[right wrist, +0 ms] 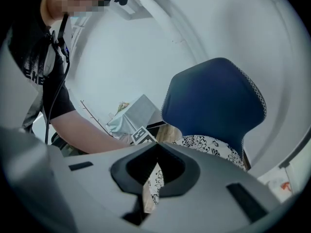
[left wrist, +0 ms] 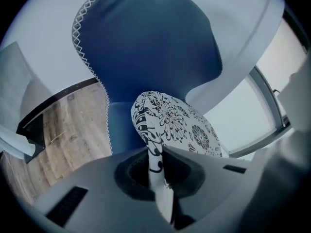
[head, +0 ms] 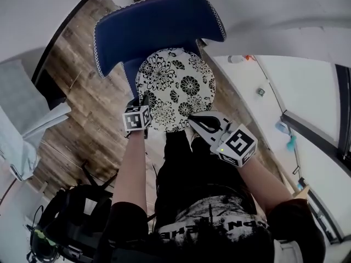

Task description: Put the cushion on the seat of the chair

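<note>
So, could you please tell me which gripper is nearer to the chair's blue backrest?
Left. The left gripper grips the cushion just below the backrest; the right gripper grips it farther back.

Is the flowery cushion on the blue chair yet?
Nearly. Done: the cushion is right over the seat of the chair, in front of its back. In hand: the left gripper and right gripper each pinch its near edge. Left: lay it flat and let go; whether it already touches the seat, I cannot tell.
</note>
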`<state>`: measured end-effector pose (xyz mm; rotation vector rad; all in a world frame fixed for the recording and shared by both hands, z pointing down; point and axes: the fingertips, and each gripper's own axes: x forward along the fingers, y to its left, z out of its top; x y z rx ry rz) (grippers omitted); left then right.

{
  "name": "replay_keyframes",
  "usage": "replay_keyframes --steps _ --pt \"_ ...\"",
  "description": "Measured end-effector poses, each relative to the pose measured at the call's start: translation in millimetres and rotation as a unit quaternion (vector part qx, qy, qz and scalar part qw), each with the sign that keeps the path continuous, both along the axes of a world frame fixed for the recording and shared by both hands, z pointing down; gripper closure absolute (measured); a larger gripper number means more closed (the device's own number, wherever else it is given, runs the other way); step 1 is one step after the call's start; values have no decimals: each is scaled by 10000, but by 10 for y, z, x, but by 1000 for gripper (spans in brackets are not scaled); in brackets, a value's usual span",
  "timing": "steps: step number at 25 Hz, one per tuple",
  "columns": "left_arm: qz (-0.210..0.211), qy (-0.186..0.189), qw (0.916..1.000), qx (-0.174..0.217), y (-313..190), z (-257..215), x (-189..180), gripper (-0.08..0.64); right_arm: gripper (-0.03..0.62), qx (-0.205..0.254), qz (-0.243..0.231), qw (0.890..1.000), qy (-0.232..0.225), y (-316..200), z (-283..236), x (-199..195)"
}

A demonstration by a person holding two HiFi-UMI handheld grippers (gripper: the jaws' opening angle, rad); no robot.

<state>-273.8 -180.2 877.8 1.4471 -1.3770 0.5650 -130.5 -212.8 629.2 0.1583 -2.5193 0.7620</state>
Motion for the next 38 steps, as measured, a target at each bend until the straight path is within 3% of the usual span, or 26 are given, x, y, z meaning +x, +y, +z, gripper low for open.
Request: replay_keyframes --steps 10,14,17,23,27,32,38 --pt "-83 -206 9992 -330 94 496 -212 540 575 -241 -166 9994 161 83 316 -92" --pt "166 -458 9979 -433 109 618 -266 539 575 -353 -250 9990 138 152 417 -173" --pt "573 -883 9933 -468 104 676 -308 531 575 -453 -304 9984 128 223 445 -214" --pt "542 -1176 9898 -596 133 740 -487 375 575 -530 -431 9975 160 302 468 -248" --pt "469 -1172 9906 -533 142 699 -509 324 575 -531 -453 9974 190 319 471 -229" --pt "349 -1132 9918 -475 170 604 -597 325 575 -451 -553 9974 100 332 401 -318" --pt "39 -846 9963 -160 94 167 -565 325 575 -261 -645 9976 51 330 191 -354"
